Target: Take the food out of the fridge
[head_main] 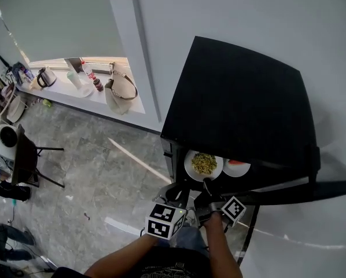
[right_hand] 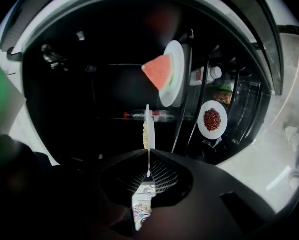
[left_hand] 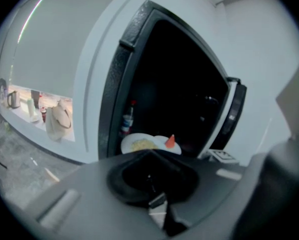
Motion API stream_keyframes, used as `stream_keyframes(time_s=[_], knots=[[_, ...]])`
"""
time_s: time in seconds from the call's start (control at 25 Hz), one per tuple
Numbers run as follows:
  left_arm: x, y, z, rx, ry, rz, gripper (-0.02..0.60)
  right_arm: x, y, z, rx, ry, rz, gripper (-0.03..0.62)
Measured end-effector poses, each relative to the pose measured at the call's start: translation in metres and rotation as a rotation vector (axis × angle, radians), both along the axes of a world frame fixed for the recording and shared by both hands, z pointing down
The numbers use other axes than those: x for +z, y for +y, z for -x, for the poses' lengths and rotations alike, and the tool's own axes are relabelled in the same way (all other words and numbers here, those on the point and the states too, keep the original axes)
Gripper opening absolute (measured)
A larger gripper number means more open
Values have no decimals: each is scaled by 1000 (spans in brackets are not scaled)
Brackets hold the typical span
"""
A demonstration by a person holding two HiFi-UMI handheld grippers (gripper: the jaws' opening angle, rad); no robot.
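Grey marbled floor [head_main: 86,161] and a pale wall surrounded a black fridge [head_main: 242,97], whose door [left_hand: 234,114] stood swung open to the right; far off to the left, a window ledge [head_main: 74,94] carried a kettle, bottles and a bag. At the front of the fridge's shelf sat a white plate of yellow food [head_main: 203,165], and just beside it, to its right, a second plate with a watermelon wedge [head_main: 236,168]. Deeper in, the right gripper view showed a small dish of red beans [right_hand: 212,119] on a lower rack and a bottle [right_hand: 144,115] lying on its side. The right gripper [right_hand: 148,171] was clamped on the near rim of the plate of yellow food, which ran edge-on up from its jaws. The left gripper [left_hand: 157,201] hung back outside the opening, jaws together with nothing between them. By my reading the task had barely begun: the first plate was gripped but not drawn clear of the fridge, and the watermelon plate and the beans remained to be fetched.
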State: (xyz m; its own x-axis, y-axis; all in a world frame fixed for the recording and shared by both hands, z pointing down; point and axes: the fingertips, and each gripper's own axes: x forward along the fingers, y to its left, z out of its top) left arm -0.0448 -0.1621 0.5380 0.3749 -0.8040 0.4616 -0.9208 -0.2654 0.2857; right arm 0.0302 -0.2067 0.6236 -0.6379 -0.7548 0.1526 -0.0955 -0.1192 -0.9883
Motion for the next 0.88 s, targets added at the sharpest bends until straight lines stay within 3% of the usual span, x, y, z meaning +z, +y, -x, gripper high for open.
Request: stream_keyframes(time_s=[0.36, 0.88], knots=[[-36, 19, 10, 9, -9, -69, -5, -63, 66, -19, -5, -9, -64, 6], [-97, 50, 16, 80, -14, -164, -5, -213, 139, -38, 90, -100, -241, 6]])
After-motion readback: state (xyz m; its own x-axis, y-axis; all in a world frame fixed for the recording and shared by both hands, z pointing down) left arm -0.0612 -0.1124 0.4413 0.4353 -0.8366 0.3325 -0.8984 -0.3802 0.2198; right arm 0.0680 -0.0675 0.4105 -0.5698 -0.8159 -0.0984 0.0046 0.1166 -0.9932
